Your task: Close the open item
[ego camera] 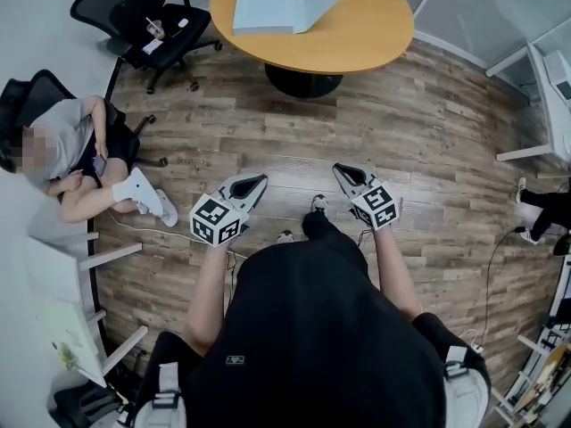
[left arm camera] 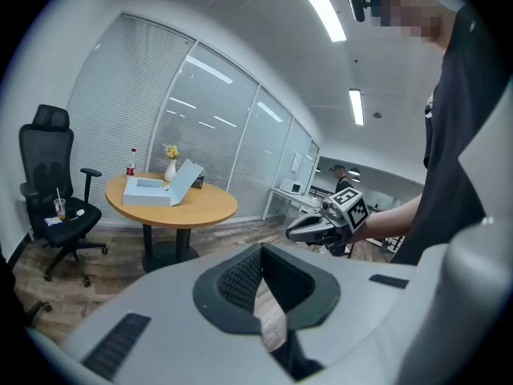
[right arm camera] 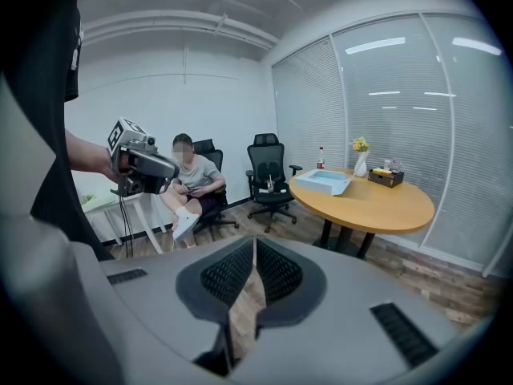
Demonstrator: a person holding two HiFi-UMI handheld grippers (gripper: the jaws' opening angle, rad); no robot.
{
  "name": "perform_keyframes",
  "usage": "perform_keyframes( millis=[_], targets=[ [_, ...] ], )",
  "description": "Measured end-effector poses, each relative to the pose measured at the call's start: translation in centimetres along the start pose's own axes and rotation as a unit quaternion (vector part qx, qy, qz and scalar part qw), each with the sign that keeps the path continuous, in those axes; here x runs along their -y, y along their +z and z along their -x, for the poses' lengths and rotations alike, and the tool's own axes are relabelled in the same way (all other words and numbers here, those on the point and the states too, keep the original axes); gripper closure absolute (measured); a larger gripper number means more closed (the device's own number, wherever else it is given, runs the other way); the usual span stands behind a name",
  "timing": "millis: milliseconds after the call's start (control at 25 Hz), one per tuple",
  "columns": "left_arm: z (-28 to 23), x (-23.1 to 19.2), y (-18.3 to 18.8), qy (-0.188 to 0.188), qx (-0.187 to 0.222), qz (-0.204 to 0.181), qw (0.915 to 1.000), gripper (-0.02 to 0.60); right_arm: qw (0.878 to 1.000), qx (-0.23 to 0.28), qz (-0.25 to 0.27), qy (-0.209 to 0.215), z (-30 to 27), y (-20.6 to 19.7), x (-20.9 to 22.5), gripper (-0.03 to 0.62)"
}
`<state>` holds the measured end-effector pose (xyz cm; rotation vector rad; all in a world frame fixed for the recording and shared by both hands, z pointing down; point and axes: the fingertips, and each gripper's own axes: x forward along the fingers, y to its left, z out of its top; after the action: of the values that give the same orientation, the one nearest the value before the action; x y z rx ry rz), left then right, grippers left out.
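The open box (ego camera: 268, 12) lies on the table (ego camera: 366, 29), well ahead of the left gripper (ego camera: 254, 184) and right gripper (ego camera: 344, 171), both with jaws together and empty. Only the 2 gripper views show a vase (right arm camera: 360, 164).

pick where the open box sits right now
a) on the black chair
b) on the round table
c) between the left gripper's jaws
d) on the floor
b: the box rests on the table with its lid raised.
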<state>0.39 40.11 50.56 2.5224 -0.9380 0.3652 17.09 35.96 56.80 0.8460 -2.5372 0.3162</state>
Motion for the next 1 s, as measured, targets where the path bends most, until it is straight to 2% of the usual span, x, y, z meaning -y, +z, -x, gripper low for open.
perform_keyframes(
  millis=[200, 400, 800, 1000],
  targets=[
    [-3.5, 0.7, 3.0, 0.000, 0.004, -0.017, 0.9999, 0.575, 1.000, 0.001, 0.001, 0.000, 0.7, 0.0, 4.6, 0.583],
    [-6.6, 0.6, 4.9, 0.014, 0.001, -0.017, 0.9998, 0.575, 1.000, 0.007, -0.004, 0.005, 1.3, 0.1, 8.6, 0.583],
    [-12.7, 1.0, 7.0, 0.043, -0.010, -0.013, 0.9989, 0.575, 0.999, -0.003, 0.003, 0.052, 1.0, -1.1, 14.6, 0.583],
    [-14.0, 0.7, 7.7, 0.057, -0.010, -0.015, 0.9982, 0.575, 0.997, 0.008, 0.016, 0.074, -0.6, 0.5, 16.2, 0.583]
  ],
)
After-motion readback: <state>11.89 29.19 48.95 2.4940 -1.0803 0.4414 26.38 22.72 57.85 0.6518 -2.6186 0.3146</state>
